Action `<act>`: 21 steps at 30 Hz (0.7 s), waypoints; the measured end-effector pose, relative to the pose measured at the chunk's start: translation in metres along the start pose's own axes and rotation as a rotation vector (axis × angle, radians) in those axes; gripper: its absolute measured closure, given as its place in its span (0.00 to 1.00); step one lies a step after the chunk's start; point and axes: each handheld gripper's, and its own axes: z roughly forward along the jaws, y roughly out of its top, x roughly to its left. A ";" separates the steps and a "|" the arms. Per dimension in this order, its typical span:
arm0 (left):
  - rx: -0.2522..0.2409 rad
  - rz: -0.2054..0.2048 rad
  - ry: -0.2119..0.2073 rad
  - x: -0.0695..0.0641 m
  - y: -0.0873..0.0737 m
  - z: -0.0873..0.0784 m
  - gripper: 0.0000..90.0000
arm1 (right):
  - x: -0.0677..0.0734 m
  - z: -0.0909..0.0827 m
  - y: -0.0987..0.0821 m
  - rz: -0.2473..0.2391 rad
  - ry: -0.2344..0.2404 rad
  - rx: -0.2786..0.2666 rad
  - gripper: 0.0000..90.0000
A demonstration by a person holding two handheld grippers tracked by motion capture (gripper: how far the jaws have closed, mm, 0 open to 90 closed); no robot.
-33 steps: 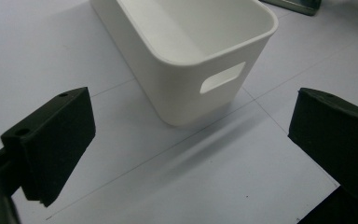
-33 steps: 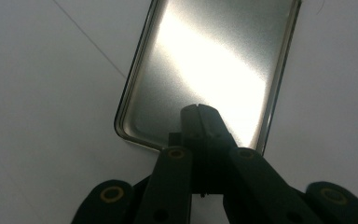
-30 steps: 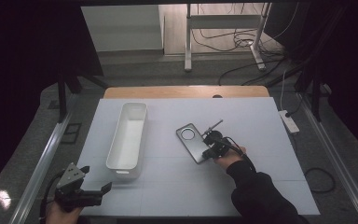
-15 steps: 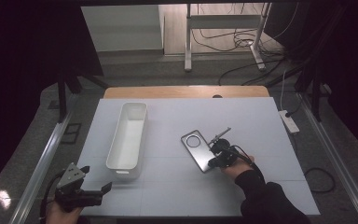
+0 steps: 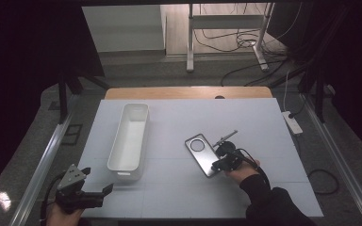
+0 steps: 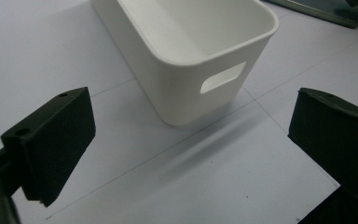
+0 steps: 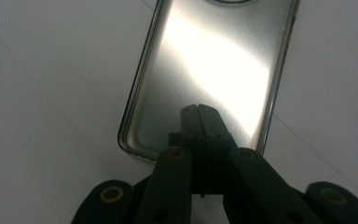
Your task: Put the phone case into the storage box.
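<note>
A brushed metal plate (image 5: 199, 154) with a round hole near its far end lies flat on the white table (image 5: 179, 197), right of centre. My right gripper (image 5: 216, 165) is shut, and its closed tips rest on the plate's near end (image 7: 214, 60). In the right gripper view the two jaws meet (image 7: 199, 112) over the plate's surface, just inside its raised rim. A long white bin (image 5: 129, 141) stands empty to the left. My left gripper (image 5: 97, 181) hovers open at the near left corner, with the bin's near end (image 6: 191, 46) ahead of its spread jaws (image 6: 191, 154).
A white power strip (image 5: 292, 121) lies off the table's right edge. A wooden strip (image 5: 188, 92) borders the far side. A metal stand (image 5: 226, 35) and floor cables sit beyond. Metal rails run along both sides of the table.
The right gripper and the metal plate under its tips have slid together to the right and toward the near edge. The left gripper has stayed put.
</note>
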 end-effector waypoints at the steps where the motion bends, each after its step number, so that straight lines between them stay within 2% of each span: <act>1: 0.000 0.000 0.000 0.000 0.000 0.000 0.01 | -0.001 0.000 0.001 -0.002 -0.001 -0.006 1.00; 11: 0.002 -0.004 -0.002 0.001 0.000 0.000 0.01 | -0.012 0.004 0.015 0.001 -0.027 -0.037 1.00; 18: 0.002 -0.006 -0.001 0.001 0.000 0.000 0.01 | -0.013 0.010 0.021 -0.003 -0.036 -0.030 1.00; 21: 0.002 -0.006 -0.001 0.001 0.000 0.000 0.01 | -0.014 0.010 0.022 0.003 -0.040 -0.033 0.95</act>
